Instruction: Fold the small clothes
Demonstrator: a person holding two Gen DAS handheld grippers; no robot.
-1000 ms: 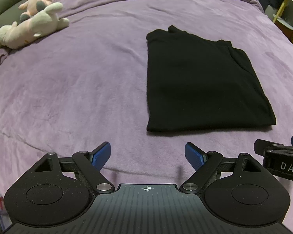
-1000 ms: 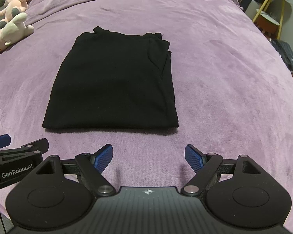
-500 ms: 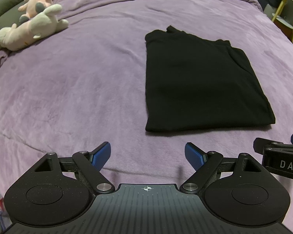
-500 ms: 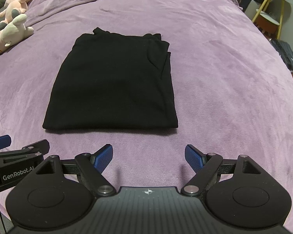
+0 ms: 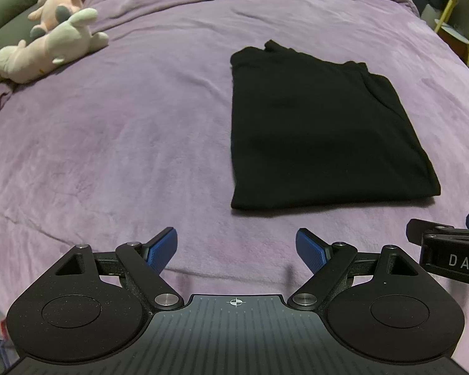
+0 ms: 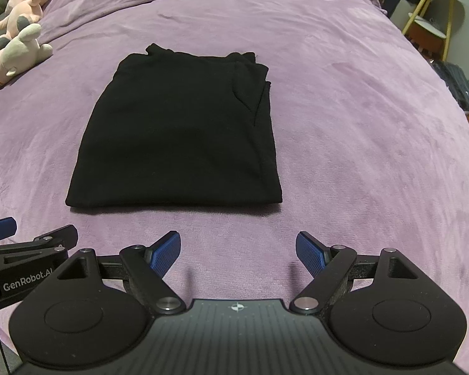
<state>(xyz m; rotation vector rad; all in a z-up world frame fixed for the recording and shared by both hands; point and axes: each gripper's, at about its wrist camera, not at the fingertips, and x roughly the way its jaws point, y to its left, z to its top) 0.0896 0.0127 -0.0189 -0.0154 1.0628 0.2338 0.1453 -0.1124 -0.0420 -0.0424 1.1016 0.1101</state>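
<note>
Garment: the black garment (image 6: 178, 134) lay folded into a flat rectangle on the purple bed cover (image 6: 359, 125), its near edge just ahead of my grippers.
Left gripper: my left gripper (image 5: 236, 251) hovered above the cover, short of the garment's near left corner, blue pads (image 5: 162, 248) spread wide, gripping nothing.
Right gripper: my right gripper (image 6: 239, 253) hung before the garment's near edge, fingers likewise spread, empty, just beside the left.
Plush toys: two plush toys (image 5: 50, 43) lay at the far left of the bed, well apart from the garment.
Side table: a yellow-legged side table (image 6: 434, 3) stood beyond the bed's far right.
</note>
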